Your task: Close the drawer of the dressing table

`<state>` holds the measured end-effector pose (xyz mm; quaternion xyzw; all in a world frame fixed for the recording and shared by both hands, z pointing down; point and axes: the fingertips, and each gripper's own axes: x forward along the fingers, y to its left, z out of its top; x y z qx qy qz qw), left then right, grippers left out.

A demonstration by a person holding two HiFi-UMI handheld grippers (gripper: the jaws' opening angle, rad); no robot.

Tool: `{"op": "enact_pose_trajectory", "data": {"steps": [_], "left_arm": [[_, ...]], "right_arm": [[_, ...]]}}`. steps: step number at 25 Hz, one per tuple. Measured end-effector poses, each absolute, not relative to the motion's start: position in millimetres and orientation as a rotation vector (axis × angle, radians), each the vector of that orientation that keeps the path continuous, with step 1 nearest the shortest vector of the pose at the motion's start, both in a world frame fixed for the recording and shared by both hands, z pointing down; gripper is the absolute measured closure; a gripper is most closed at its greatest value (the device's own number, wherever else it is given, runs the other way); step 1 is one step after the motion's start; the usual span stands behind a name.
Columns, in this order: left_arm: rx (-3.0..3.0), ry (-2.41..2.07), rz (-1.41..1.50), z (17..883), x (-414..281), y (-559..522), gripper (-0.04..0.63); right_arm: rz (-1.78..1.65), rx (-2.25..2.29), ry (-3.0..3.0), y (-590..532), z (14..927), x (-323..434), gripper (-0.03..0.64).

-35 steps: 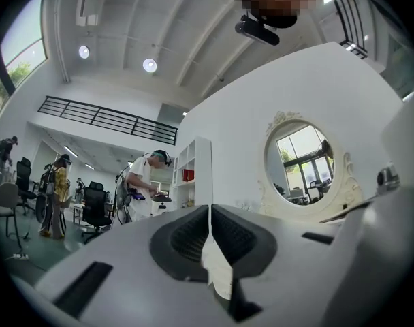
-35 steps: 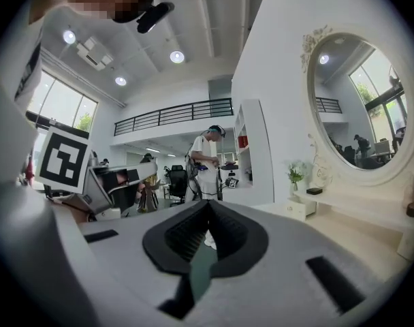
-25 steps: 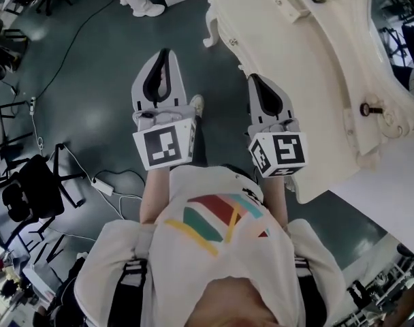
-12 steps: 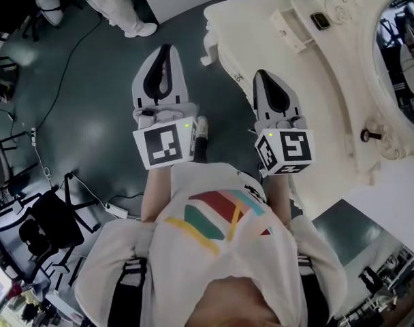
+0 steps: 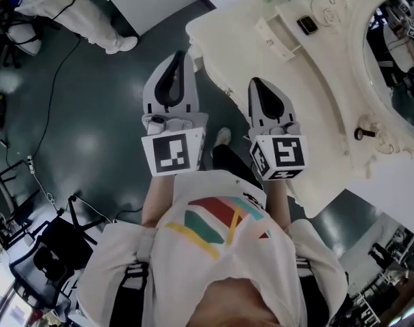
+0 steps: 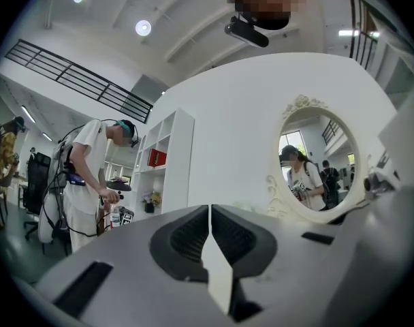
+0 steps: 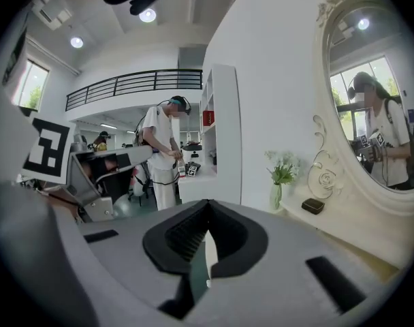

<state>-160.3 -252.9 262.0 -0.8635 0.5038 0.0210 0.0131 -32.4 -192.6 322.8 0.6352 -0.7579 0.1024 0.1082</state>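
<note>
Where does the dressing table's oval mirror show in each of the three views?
Head view: oval mirror at the right edge, upper half, seen steeply from above.
Left gripper view: oval mirror right of centre, against the white wall.
Right gripper view: oval mirror at the far right, cut off by the picture's edge.
Shared landmark: the person in white, top left in the head view, left in both gripper views.

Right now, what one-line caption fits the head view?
Left gripper and right gripper, fingers shut, held by the cream dressing table and oval mirror.
</note>
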Motion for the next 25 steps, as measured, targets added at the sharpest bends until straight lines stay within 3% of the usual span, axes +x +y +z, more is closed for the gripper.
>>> {"op": "enact_pose_trajectory", "data": {"steps": [15, 25], "left_arm": [[-2.705, 1.437, 0.074, 245.1, -106.7, -253.7, 0.583], [-2.805, 1.212, 0.062, 247.7, -31.9, -236.3, 0.583]], "right_arm": [[0.169, 2.011, -2.224, -188.9, 290.7, 8.1, 0.618], [0.174, 2.219, -2.067, -154.0, 287.5, 71.1, 0.618]]}}
